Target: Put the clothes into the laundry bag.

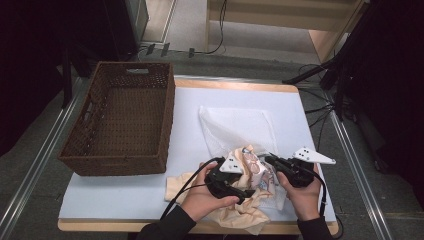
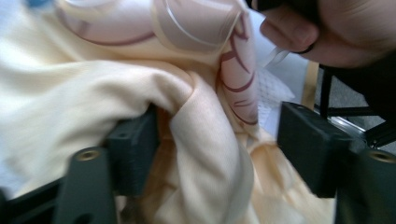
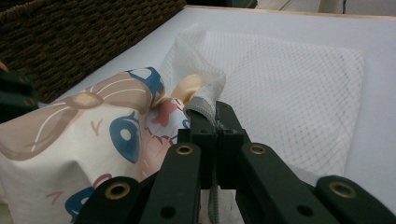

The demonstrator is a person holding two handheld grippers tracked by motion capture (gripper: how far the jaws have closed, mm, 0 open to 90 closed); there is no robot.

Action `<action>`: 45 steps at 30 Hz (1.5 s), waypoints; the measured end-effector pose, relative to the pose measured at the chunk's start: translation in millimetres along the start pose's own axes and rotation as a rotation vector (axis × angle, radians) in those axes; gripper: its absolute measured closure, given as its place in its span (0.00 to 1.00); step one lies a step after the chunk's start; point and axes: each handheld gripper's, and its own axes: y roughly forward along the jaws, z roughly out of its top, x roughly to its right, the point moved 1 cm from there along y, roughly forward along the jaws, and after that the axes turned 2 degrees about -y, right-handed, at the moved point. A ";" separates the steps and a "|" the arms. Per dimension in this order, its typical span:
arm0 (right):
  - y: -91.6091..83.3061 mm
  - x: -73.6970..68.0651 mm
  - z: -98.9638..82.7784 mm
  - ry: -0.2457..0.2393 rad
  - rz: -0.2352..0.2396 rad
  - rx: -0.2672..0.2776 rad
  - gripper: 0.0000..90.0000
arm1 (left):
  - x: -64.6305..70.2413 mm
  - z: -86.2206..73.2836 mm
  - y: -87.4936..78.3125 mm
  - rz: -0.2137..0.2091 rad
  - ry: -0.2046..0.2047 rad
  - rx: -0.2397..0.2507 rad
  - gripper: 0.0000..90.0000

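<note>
A cream garment (image 1: 244, 212) with a cartoon print lies bunched at the table's front, its printed part (image 3: 84, 135) pushed into the mouth of a white mesh bag (image 1: 240, 127). My right gripper (image 3: 215, 117) is shut on the bag's rim and holds it lifted. That gripper (image 1: 268, 159) sits at the bag's near right corner. My left gripper (image 2: 219, 128) stands open around a fold of the garment (image 2: 93, 93); the left jaw touches the cloth and the right jaw is apart from it. From above, the left gripper (image 1: 248, 192) lies over the garment.
A brown wicker basket (image 1: 120, 120) stands on the left of the white table (image 1: 125, 195), with nothing in it. The mesh bag lies flat toward the back. The table's front edge is close under my hands. Cables and stands crowd the floor at the right.
</note>
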 end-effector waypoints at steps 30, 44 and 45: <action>7.2 -4.7 -2.8 -0.014 0.009 -0.020 0.99 | -11.0 8.0 44.3 -0.031 0.013 -0.078 0.86; 3.5 -0.3 -1.7 -0.008 0.009 -0.009 0.99 | -26.9 20.6 4.5 0.043 0.012 0.049 0.36; 4.2 -0.6 -1.8 -0.009 0.010 -0.012 0.99 | -31.9 21.7 2.9 0.044 -0.006 0.081 0.33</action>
